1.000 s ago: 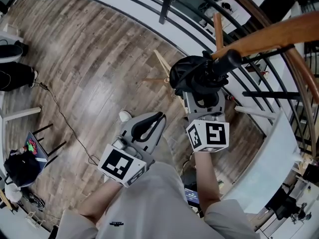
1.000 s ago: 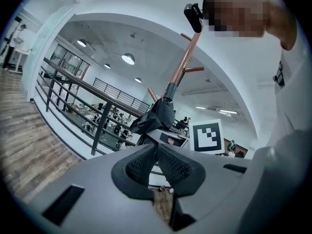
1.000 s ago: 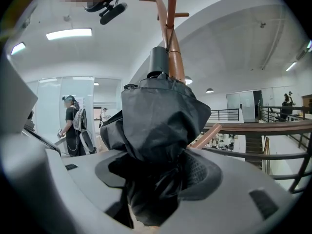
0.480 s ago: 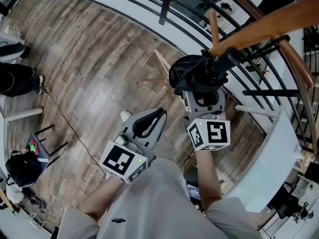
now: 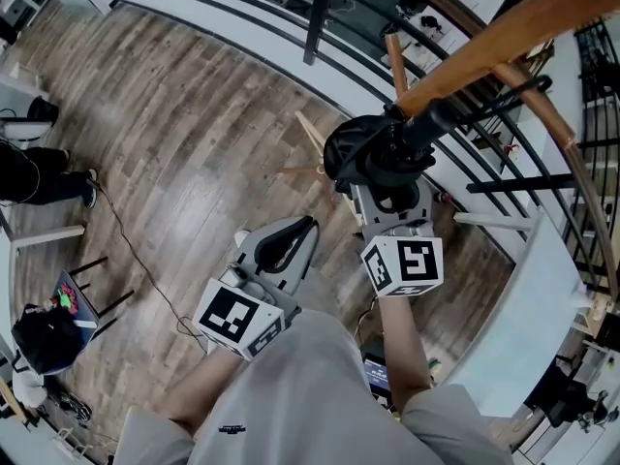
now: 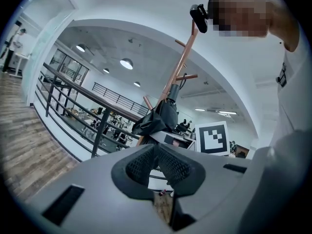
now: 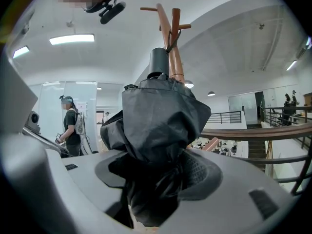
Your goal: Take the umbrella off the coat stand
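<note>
A folded black umbrella (image 5: 366, 153) hangs against the wooden coat stand (image 5: 484, 42), its handle (image 5: 436, 119) pointing toward the pole. My right gripper (image 5: 387, 177) is shut on the umbrella's lower fabric. In the right gripper view the bunched black umbrella (image 7: 156, 121) fills the space between the pads, with the coat stand's pegs (image 7: 171, 30) above it. My left gripper (image 5: 295, 232) hangs to the left, shut with nothing in it. The left gripper view has the umbrella (image 6: 158, 121) and the coat stand (image 6: 181, 52) ahead of the gripper (image 6: 157, 150).
A black metal railing (image 5: 320, 8) curves behind the coat stand. A cable (image 5: 126, 240) trails over the wooden floor, and a bag (image 5: 44, 327) lies at the left. Someone's legs (image 5: 29, 177) show at the left edge. Another person (image 7: 70, 123) stands in the distance.
The right gripper has lifted slightly with the umbrella still in its grip. The left gripper has risen a little alongside it, still shut.
</note>
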The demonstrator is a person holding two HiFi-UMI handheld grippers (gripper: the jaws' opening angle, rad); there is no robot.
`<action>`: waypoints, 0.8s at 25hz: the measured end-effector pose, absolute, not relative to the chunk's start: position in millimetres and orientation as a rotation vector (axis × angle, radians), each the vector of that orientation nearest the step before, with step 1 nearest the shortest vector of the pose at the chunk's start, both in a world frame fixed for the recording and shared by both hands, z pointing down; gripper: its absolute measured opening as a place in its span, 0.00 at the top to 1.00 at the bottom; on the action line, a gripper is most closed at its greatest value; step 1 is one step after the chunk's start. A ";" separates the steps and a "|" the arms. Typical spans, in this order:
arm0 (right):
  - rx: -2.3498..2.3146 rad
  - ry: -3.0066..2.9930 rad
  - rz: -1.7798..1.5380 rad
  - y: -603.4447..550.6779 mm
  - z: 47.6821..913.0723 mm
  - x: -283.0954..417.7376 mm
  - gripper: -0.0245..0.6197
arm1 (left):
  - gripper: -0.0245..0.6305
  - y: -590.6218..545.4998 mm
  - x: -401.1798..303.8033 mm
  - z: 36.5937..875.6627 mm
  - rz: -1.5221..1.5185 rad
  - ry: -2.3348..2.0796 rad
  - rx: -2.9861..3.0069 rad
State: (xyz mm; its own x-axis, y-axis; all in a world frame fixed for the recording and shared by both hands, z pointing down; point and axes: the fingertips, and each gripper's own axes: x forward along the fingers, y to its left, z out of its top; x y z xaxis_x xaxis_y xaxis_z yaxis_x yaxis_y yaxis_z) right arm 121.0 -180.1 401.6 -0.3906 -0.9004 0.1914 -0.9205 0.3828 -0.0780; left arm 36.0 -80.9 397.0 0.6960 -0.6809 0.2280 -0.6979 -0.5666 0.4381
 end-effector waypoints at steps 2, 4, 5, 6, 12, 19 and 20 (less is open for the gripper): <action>1.662 -2.510 0.246 -179.2 397.0 121.2 0.50 | 0.90 -81.9 33.9 392.7 0.037 -1.066 2.406; 1.661 -2.513 0.236 -178.3 393.1 122.3 0.50 | 0.90 -83.1 32.5 389.0 0.032 -1.073 2.412; 1.662 -2.516 0.234 -177.7 391.3 123.0 0.50 | 0.90 -83.5 32.0 387.2 0.029 -1.076 2.416; 1.663 -2.518 0.232 -176.9 389.4 123.6 0.50 | 0.90 -83.8 31.4 385.5 0.026 -1.078 2.420; 1.665 -2.521 0.205 -168.8 377.8 124.6 0.50 | 0.90 -82.5 27.4 374.7 0.002 -1.091 2.431; 1.667 -2.530 0.176 -162.3 362.1 126.4 0.50 | 0.90 -81.3 28.0 363.1 -0.027 -1.090 2.443; 1.668 -2.531 0.173 -161.6 360.0 126.2 0.50 | 0.90 -81.2 27.6 361.6 -0.030 -1.089 2.444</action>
